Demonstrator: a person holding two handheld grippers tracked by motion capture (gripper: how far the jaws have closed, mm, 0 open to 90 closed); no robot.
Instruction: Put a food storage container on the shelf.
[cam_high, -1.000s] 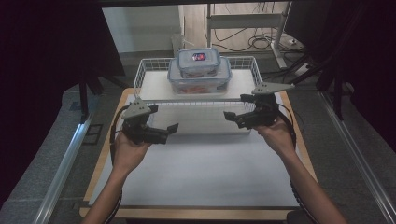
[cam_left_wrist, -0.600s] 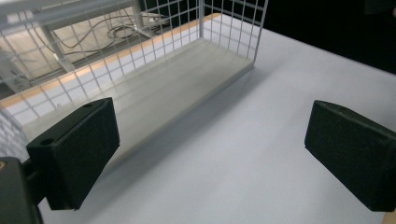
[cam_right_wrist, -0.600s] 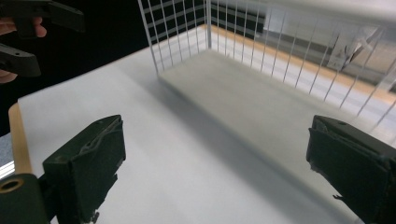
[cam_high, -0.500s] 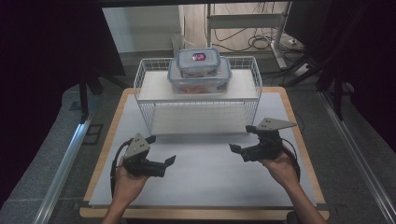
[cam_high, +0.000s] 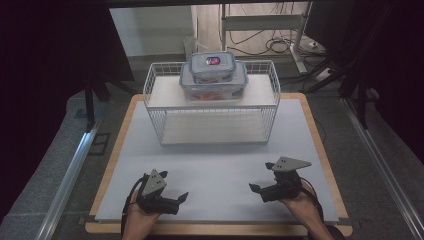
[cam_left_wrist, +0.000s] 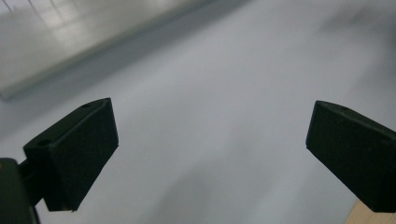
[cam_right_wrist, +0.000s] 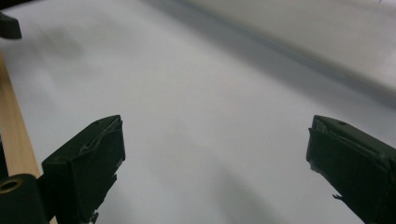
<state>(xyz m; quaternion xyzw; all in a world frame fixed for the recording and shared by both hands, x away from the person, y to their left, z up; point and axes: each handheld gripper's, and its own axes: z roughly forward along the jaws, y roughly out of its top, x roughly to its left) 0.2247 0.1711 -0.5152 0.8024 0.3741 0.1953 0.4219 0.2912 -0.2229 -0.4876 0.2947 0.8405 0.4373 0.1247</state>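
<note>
Near table edge, left tool agape, right tool agape

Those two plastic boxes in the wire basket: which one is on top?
The smaller box is on top; its lid has a dark label with red on it. It rests on the wider box, which shows orange contents through its clear wall.

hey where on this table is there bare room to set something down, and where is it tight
The widest bare patch is the white mat between the wire rack and the left gripper and right gripper at the near edge. Narrow bare strips run beside the rack on both sides. It's crowded on the rack's upper shelf, where the stacked containers take the middle; its lower shelf looks bare.
</note>
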